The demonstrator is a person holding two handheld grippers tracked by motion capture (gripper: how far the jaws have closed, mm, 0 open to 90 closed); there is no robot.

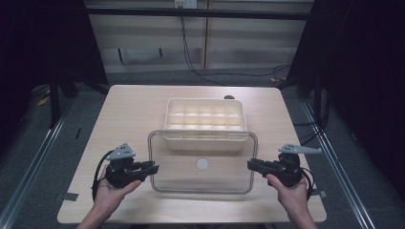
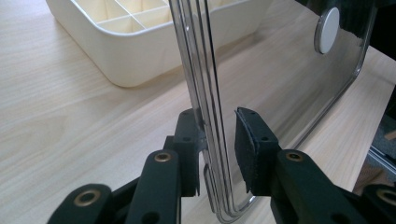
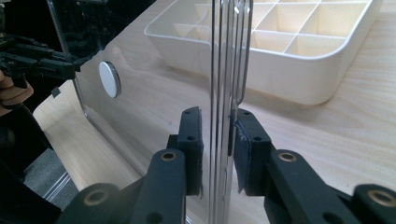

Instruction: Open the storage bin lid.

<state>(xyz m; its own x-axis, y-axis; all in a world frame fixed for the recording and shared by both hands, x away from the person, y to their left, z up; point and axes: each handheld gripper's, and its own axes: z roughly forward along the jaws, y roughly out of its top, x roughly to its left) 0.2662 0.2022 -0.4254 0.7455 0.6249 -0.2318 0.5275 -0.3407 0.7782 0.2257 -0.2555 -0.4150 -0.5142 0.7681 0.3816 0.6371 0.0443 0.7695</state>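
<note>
We hold the clear lid (image 1: 202, 162) by its left and right edges, left gripper (image 1: 152, 167) and right gripper (image 1: 251, 165) both clamped on it, just near of the tray (image 1: 205, 140). Lifted, judging by the views; covering the tray remains.

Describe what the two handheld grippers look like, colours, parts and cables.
Both the left gripper and right gripper are black, each with two flat-padded jaws joined by brass-coloured rivets. A grey three-cornered plate sits on top of each, and a black cable trails from each body. No sleeves are visible on the forearms.
</note>
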